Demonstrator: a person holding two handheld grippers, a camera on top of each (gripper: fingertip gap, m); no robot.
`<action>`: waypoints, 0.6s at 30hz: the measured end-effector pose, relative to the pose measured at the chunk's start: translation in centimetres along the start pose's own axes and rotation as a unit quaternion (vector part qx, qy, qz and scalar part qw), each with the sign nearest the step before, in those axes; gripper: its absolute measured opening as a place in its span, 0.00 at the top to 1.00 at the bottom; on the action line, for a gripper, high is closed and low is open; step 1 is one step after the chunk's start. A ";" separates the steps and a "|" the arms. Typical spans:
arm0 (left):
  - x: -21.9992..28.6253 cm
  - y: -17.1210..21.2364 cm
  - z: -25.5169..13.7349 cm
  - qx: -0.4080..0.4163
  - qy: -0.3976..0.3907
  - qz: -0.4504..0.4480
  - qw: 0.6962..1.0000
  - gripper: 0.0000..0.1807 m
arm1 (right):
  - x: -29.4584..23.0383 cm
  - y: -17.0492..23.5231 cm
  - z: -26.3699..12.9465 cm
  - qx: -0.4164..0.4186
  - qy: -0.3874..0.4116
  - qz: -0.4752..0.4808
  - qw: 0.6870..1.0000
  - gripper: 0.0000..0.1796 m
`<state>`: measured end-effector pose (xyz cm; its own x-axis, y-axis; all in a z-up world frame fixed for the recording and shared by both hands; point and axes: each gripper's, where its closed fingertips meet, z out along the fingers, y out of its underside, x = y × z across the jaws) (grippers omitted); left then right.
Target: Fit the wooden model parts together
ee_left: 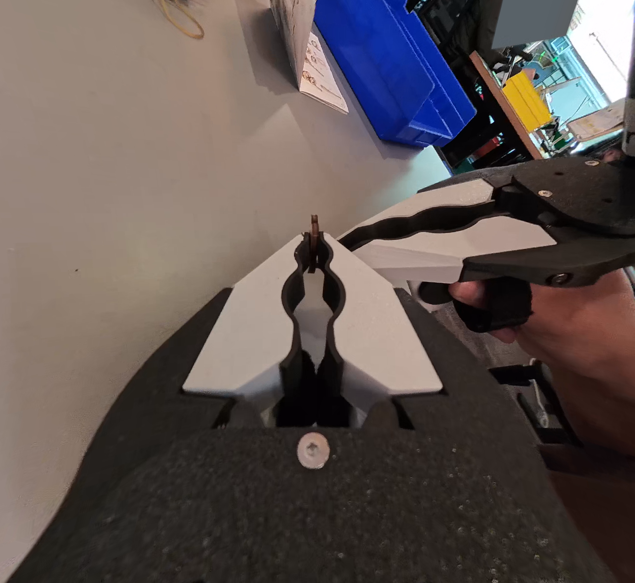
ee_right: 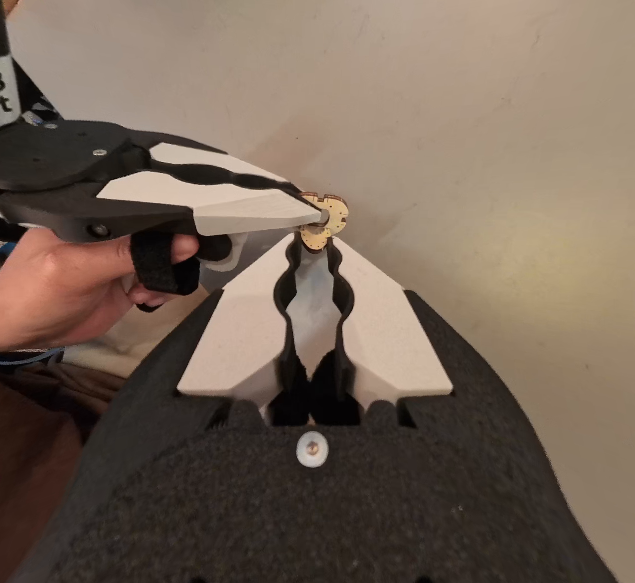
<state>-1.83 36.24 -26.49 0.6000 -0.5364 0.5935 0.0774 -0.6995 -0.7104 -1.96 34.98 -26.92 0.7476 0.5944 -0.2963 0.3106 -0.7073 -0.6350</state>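
Item: two thin laser-cut wooden discs, notched rims.
Upper disc (ee_right: 331, 210): pinched edge-on by left gripper (ee_right: 318, 217), entering from 9 o'clock.
Lower disc (ee_right: 316, 240): nipped in right gripper (ee_right: 314, 243), touching upper at 6 o'clock.
Judged light, stiff, snappable; hold flat faces, clear of notches.

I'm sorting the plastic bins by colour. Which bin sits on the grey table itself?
The blue bin, at the table's far edge beside the open instruction booklet. The yellow bin sits on a separate wood-edged table further back.
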 end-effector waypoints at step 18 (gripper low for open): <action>-0.5 0.6 0.3 0.001 0.099 -0.214 0.972 1.00 | 0.1 -0.2 0.1 0.005 0.011 -0.010 1.000 0.92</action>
<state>-1.86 36.17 -27.33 0.3475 -0.2769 0.8959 0.2883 -0.8775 -0.3831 -2.02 35.23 -26.90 0.7538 0.5999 -0.2683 0.3199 -0.6917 -0.6475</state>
